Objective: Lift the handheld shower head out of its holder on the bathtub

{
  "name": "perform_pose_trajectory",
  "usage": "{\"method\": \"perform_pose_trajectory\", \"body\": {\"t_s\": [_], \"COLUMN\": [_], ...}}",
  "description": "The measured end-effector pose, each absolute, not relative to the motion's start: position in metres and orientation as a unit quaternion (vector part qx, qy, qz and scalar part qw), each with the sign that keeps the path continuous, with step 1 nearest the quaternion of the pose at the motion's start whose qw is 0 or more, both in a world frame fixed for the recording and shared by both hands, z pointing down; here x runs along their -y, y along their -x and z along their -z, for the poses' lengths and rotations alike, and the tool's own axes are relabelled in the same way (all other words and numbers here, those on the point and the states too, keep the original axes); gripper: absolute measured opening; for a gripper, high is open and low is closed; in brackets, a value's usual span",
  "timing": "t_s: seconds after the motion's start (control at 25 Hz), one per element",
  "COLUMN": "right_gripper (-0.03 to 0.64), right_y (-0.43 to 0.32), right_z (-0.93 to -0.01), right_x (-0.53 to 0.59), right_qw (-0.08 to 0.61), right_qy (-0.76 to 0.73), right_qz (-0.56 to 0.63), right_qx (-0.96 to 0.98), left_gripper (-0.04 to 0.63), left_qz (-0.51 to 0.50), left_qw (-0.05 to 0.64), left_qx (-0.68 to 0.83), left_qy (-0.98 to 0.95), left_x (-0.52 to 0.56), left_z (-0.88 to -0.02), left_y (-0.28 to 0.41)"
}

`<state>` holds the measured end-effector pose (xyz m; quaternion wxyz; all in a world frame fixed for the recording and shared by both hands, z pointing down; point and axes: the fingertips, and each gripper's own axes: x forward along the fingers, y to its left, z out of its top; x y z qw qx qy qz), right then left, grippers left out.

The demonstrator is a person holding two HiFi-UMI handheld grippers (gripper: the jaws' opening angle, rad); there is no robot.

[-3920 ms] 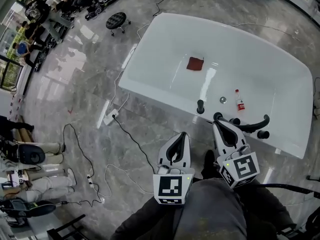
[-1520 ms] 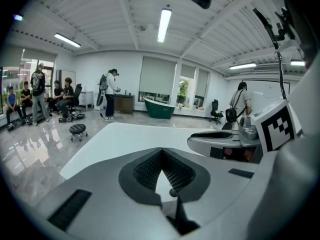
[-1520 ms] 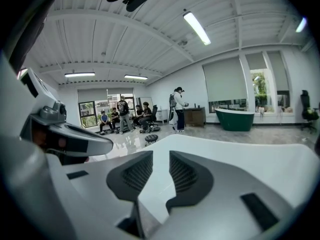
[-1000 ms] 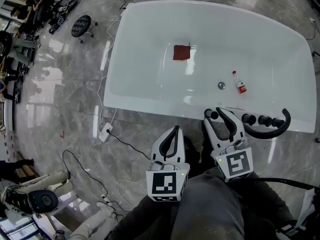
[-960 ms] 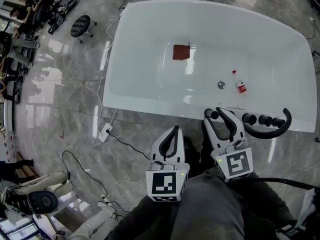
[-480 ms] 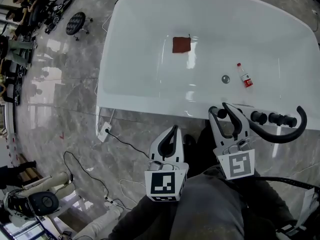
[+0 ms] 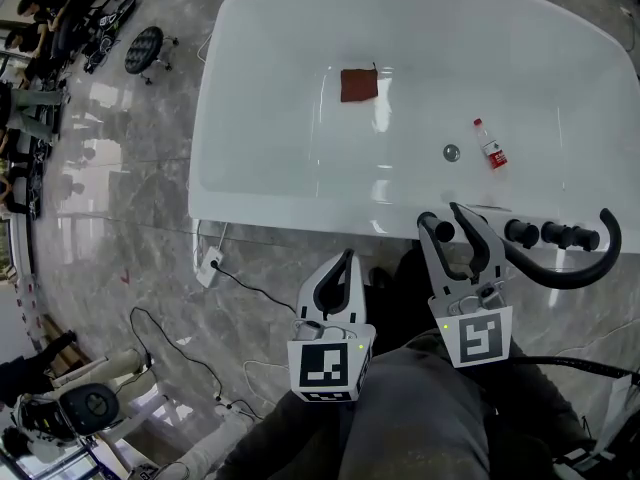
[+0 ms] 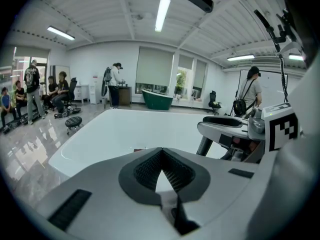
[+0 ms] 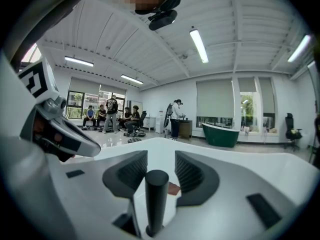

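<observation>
Two grippers appear in the head view. The left gripper [image 7: 346,260] hangs over the floor [image 7: 130,198], short of the bathtub [image 7: 260,118]. The right gripper [image 7: 447,218] brackets the black shower head [image 7: 440,232], which stands upright on the tub rim at lower right, beside the knobs [image 7: 553,235].

Left gripper view: jaws clenched together, nothing between them.

Right gripper view: jaws opening, with the handle standing between them, untouched.

Handling, as judged: a stiff, smooth, fairly light cylinder. Clamp at mid-handle and lift straight up.
</observation>
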<state>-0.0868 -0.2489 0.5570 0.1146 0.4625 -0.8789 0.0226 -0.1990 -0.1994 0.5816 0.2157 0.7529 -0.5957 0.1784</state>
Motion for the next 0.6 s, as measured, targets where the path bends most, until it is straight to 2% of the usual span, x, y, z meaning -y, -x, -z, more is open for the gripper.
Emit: {"method": "perform_pose_trajectory", "body": {"t_s": [0.6], "right_gripper": [0.166], "right_y": [0.086], "right_z": [-0.614], "right_x": [0.25], "right_qw": [0.148], "right_qy": [-0.452], "right_qz": [-0.077], "right_qx": [0.877], "left_gripper": [0.003], "left_qz": [-0.195], "left_qw": [0.236], "left_qx": [0.591], "left_qy": [-0.746], "left_x": [0.202], "left_z": [-0.616], "left_y": [0.197]}}
